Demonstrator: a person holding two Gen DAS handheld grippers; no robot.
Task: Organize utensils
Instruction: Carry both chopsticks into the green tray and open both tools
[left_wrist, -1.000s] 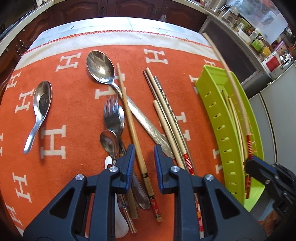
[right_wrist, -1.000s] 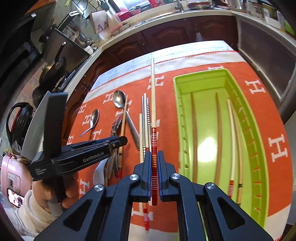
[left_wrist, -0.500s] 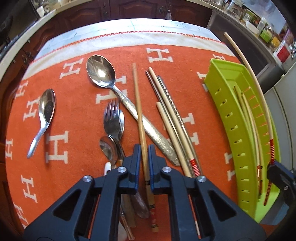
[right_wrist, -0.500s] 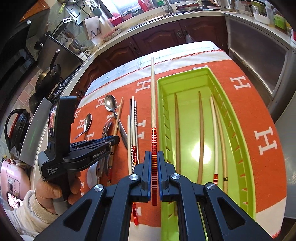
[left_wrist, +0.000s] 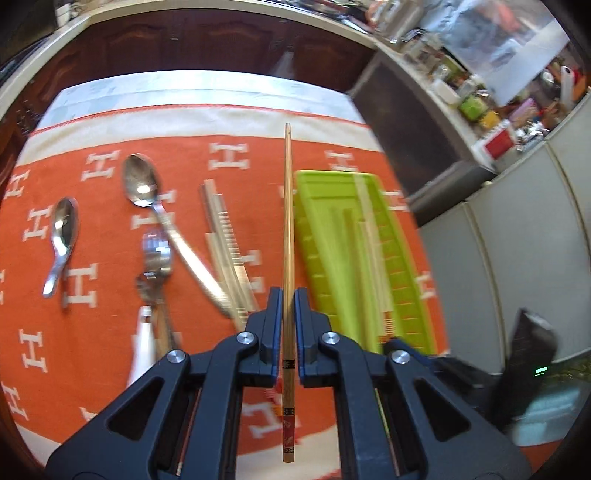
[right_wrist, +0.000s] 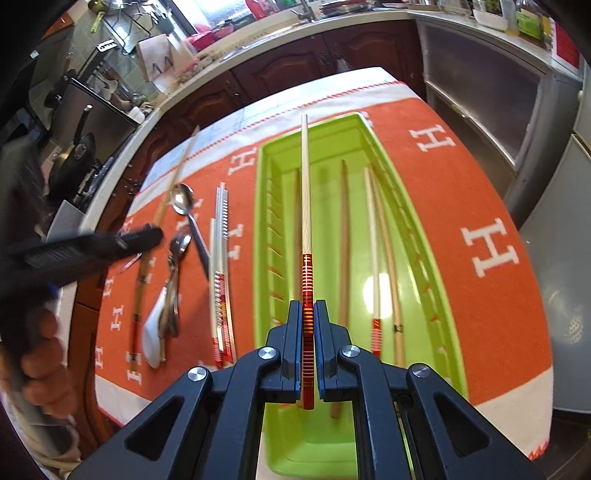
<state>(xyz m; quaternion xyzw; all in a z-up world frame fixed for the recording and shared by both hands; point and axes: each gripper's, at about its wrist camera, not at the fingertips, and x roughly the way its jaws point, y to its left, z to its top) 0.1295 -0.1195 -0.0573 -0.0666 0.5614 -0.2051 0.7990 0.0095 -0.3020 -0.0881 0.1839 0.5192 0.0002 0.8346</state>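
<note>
A green plastic tray (right_wrist: 424, 221) lies lengthwise on an orange cloth with white H letters (right_wrist: 491, 192) over the table, and four chopsticks (right_wrist: 343, 236) already rest inside it. The right gripper (right_wrist: 307, 334) hangs over the tray, clamped on a pale chopstick with a red banded handle (right_wrist: 305, 192) whose tip points toward 12 o'clock, not yet set down. The left gripper (left_wrist: 288, 319) is clamped on a brown wooden chopstick (left_wrist: 288, 221), held clear of the cloth just at the tray's 9 o'clock side. Further toward 9 o'clock, loose pieces wait on the cloth: a bundle of pale and metal chopsticks (left_wrist: 225, 251), a large spoon (left_wrist: 142, 181), a fork (left_wrist: 157, 254), a small spoon (left_wrist: 62, 232) and a white ceramic spoon (left_wrist: 142, 339) (motion blur softens these). Roughly half the sorting looks done.
</note>
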